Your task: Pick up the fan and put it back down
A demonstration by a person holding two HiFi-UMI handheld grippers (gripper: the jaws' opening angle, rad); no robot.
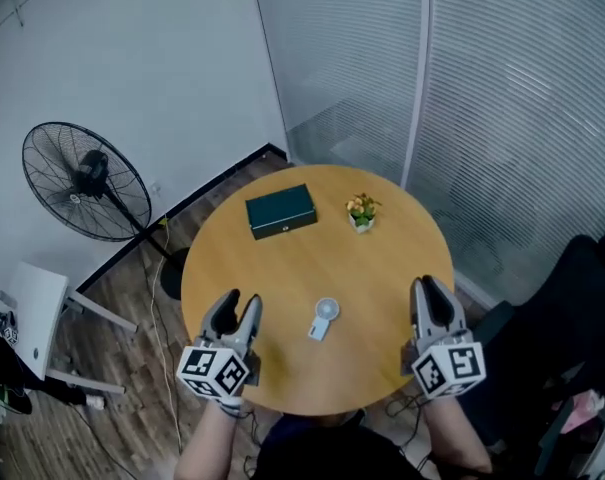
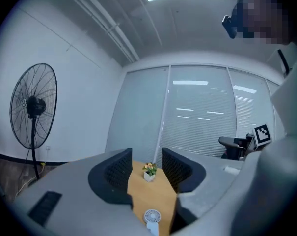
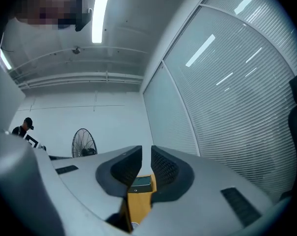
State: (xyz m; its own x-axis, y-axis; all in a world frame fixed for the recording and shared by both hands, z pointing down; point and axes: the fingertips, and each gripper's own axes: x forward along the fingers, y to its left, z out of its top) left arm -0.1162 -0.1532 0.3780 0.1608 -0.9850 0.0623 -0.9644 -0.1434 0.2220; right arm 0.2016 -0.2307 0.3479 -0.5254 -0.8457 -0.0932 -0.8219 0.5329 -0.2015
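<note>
A handheld fan (image 1: 323,319) is lying flat on the counter (image 1: 282,278), flanked by the left gripper (image 1: 240,300), fingers spread, and the right gripper (image 1: 427,286), fingers narrowly parted, both empty.

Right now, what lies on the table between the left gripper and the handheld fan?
Nothing: in the head view only bare tabletop separates the left gripper from the handheld fan. The gripper's fingers stand apart, empty.
</note>
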